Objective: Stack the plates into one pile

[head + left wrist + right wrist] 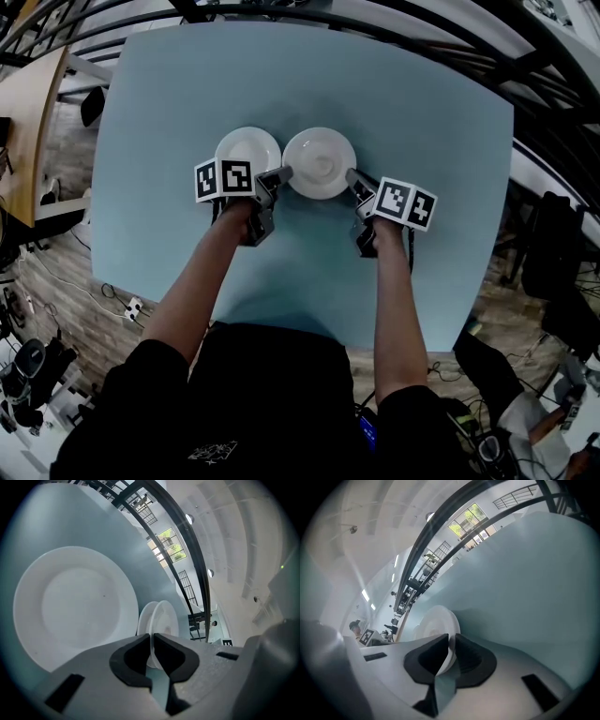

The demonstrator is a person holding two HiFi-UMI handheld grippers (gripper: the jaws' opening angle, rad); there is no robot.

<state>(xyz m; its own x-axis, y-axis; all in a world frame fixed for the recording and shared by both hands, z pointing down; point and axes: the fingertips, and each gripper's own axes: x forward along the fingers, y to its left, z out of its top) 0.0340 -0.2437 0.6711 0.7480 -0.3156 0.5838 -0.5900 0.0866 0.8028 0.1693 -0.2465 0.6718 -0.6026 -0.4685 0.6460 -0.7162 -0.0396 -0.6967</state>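
**Left tool [152, 639] and right tool [451, 644] clamp one plate by opposite edges**

Dark pads fill the foreground of both gripper views, and each pair is closed on a thin white rim. It is the same plate. In the head view the right-hand plate [320, 162] is pinched at its left edge by the left tool and at its right edge by the right tool. It sits near the middle of the pale blue desk [422, 141]. The left-hand plate [248, 150] lies flat just beside it, their rims almost meeting. Whether the gripped plate has left the desk I cannot tell.

Likely trouble:
- Each grip takes only a narrow bite of a smooth rim. If the hands drift apart or one twists, an edge could slide out of the pads.
- If one hand rises faster than the other, the plate will tip towards the lower side.
- The neighbour is very close, so a low sideways carry could knock or push it.
- A landing off centre would leave a lopsided pile.

Being round, the plate has no long axis. Its hollow faces up and it looks roughly level. The line between the two grips runs across the person from left to right.
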